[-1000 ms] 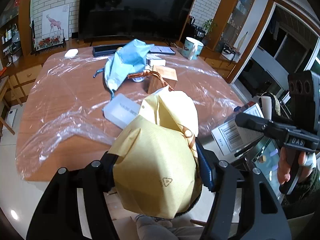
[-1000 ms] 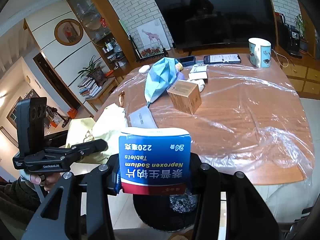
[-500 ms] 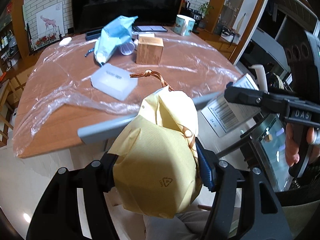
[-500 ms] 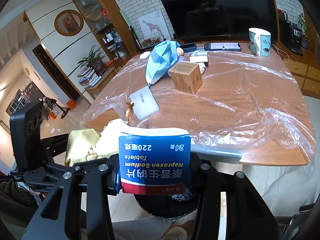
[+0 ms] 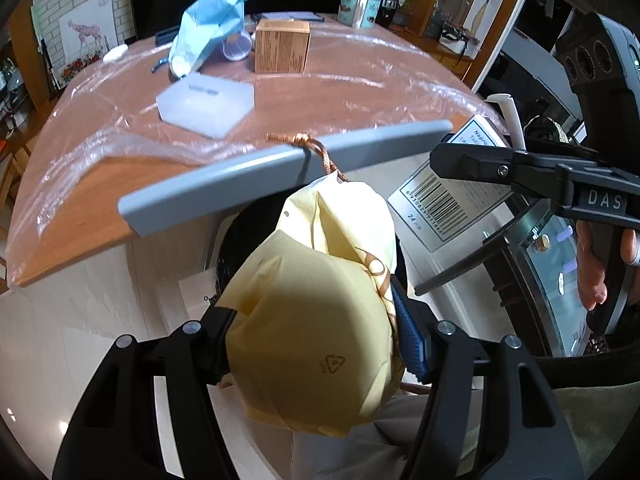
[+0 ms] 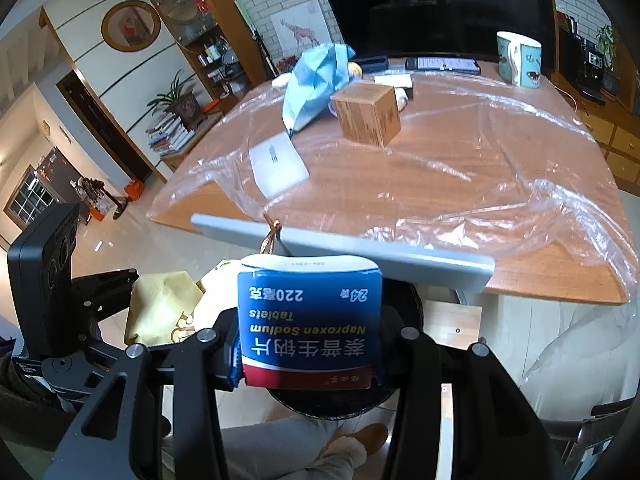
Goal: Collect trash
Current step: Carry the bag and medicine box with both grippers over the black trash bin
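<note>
My left gripper (image 5: 316, 332) is shut on a crumpled yellow paper bag (image 5: 320, 320) with a brown cord handle, held below the table's front edge. My right gripper (image 6: 308, 344) is shut on a blue and white Naproxen tablet box (image 6: 308, 320), also below the table edge; the box's barcode side shows in the left wrist view (image 5: 440, 200). A round black bin (image 6: 396, 396) sits on the floor under both grippers, mostly hidden behind the bag and the box. The two grippers are close side by side.
The wooden table (image 6: 460, 152) carries a plastic sheet, a brown cardboard box (image 6: 366, 114), a white flat case (image 6: 278, 164), a blue crumpled bag (image 6: 316, 76), a mug (image 6: 518, 58) and a phone. A grey bar (image 6: 340, 244) runs along the table's front edge.
Both grippers have moved back and down from over the table to below its front edge, above the black bin. Each keeps hold of its item.
</note>
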Motion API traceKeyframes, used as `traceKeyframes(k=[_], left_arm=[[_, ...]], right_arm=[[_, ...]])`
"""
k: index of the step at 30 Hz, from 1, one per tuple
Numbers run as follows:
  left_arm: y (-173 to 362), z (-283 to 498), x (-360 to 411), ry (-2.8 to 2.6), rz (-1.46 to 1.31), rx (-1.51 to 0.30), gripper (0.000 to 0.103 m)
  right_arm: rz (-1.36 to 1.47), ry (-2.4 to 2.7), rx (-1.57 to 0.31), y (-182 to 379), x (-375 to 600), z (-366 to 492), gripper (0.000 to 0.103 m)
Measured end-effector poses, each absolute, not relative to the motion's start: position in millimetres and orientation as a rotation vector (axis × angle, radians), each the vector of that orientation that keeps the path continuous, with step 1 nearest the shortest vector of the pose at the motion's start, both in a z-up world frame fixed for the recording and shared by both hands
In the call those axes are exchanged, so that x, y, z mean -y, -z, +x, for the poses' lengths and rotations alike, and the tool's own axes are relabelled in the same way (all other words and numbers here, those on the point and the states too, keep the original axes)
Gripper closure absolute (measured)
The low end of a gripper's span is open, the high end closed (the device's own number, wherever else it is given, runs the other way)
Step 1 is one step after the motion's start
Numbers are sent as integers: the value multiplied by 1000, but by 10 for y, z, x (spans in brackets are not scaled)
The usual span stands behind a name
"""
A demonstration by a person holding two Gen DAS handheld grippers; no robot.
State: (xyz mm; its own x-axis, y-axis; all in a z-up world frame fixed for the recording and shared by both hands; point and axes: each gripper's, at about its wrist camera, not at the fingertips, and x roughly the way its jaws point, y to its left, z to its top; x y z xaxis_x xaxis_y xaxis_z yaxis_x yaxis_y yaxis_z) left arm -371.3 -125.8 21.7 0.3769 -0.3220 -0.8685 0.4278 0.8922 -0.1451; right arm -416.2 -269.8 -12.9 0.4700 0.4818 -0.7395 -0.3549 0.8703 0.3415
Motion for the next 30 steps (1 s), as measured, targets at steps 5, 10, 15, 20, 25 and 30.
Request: traceKeyframes(k=[5,10,15,20,25,30], left_arm=[[-73,-3679,1282,475,130,-1115,38],[44,-3642,1295,466,147,-1138,38],[145,-3580,1315,459,164,-1155,38],[240,-3523,1334,457,184,-1169,38],[321,-3467,1328,454,197,-1183,38],[414,-3408,1335,449,219,-1196,38]], right_arm=[[152,-506,-992,292,2672,-4125,57],[151,-499,-1029,452,2627,-4092,57],[148,-482,-1053,573,2602,-4032,57],[145,-465,-1078,708,2588,-3971,57],[144,-452,-1098,802,2573,-3928,57],[124,-430,-1110,875,2536,-3871,57]])
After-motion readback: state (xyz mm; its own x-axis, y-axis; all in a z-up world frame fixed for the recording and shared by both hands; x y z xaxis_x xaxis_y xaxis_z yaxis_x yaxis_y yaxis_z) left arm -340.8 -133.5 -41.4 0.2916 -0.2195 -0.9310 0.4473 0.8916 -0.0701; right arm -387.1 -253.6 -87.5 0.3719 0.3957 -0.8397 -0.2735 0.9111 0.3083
